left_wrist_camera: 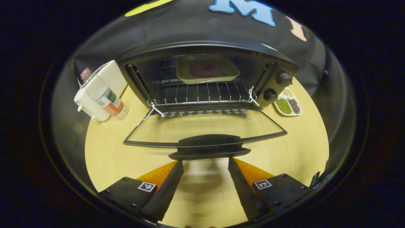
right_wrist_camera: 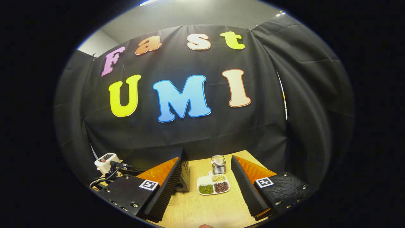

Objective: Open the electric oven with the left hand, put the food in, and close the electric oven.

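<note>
In the left gripper view the black electric oven (left_wrist_camera: 278, 68) stands with its glass door (left_wrist_camera: 205, 128) folded down flat toward me. Inside, on the wire rack (left_wrist_camera: 196, 93), rests a pale tray (left_wrist_camera: 207, 71) carrying a dark round piece of food (left_wrist_camera: 205, 68). My left gripper (left_wrist_camera: 205, 164) is open just before the door handle (left_wrist_camera: 208, 146), fingertips either side of its middle and not pressing on it. In the right gripper view my right gripper (right_wrist_camera: 207, 164) is open and holds nothing; the oven's side (right_wrist_camera: 185, 174) shows behind its left finger.
A plastic bottle (left_wrist_camera: 102, 93) leans on a white appliance (left_wrist_camera: 109, 79) left of the oven. A white divided dish of beans (left_wrist_camera: 288, 104) (right_wrist_camera: 213, 185) lies to its right, with a small jar (right_wrist_camera: 218, 164) behind it. A white device with cables (right_wrist_camera: 107, 161) sits at the far left.
</note>
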A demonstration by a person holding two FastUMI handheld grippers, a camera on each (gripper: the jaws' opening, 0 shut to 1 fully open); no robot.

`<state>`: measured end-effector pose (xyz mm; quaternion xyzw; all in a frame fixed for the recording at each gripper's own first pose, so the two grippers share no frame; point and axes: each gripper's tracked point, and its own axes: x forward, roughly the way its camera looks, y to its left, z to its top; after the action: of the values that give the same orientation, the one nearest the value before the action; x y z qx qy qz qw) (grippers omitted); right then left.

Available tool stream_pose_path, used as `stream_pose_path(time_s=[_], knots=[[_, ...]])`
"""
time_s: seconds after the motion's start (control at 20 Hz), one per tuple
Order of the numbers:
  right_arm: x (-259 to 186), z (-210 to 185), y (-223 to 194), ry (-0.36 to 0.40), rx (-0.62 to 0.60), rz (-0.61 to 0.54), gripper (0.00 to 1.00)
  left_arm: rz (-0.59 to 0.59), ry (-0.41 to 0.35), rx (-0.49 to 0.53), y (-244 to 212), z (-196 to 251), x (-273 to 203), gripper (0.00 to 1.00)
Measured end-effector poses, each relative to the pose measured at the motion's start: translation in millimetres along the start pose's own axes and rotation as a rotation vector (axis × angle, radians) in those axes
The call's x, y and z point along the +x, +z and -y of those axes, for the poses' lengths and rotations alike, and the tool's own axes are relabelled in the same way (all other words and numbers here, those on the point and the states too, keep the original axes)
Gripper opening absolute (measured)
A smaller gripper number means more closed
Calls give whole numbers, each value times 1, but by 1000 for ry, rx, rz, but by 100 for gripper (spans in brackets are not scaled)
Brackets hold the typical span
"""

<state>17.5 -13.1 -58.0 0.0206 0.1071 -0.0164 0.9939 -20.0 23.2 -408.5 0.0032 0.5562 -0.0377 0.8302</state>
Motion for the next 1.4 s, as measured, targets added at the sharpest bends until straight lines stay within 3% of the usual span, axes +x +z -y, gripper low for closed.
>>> stream_pose_path(time_s=[0.05, 0.15, 0.2, 0.6, 0.8, 0.95, 1.05, 1.1, 1.25, 1.35, 1.4], knots=[[-1, 0, 1, 1, 0, 2, 96, 9, 2, 1, 2, 0, -2, 100], [-5, 2, 1, 0, -2, 3, 96, 27, 5, 0, 5, 0, -5, 96], [-5, 4, 1, -2, -1, 2, 96, 33, 6, -3, 6, 1, -7, 100], [-12, 24, -1, -24, -6, -3, 96, 104, 30, -13, 30, -1, -13, 100], [-14, 29, 0, -20, -10, -1, 96, 196, 43, -30, 50, -2, -30, 96], [-9, 30, 3, 5, -23, -1, 96, 329, 39, -45, 76, 6, -62, 100], [-8, 30, 6, 32, -28, -1, 96, 424, 50, -47, 88, 10, -92, 92], [-6, 30, 9, 48, -30, 1, 96, 476, 56, -49, 96, 14, -109, 100], [-5, 27, 25, 98, -28, 23, 96, 667, 69, -84, 118, 27, -177, 100], [-5, 24, 37, 128, -35, 46, 96, 786, 86, -102, 128, 35, -226, 92], [-7, 21, 44, 146, -42, 58, 96, 844, 93, -105, 129, 37, -250, 100]])
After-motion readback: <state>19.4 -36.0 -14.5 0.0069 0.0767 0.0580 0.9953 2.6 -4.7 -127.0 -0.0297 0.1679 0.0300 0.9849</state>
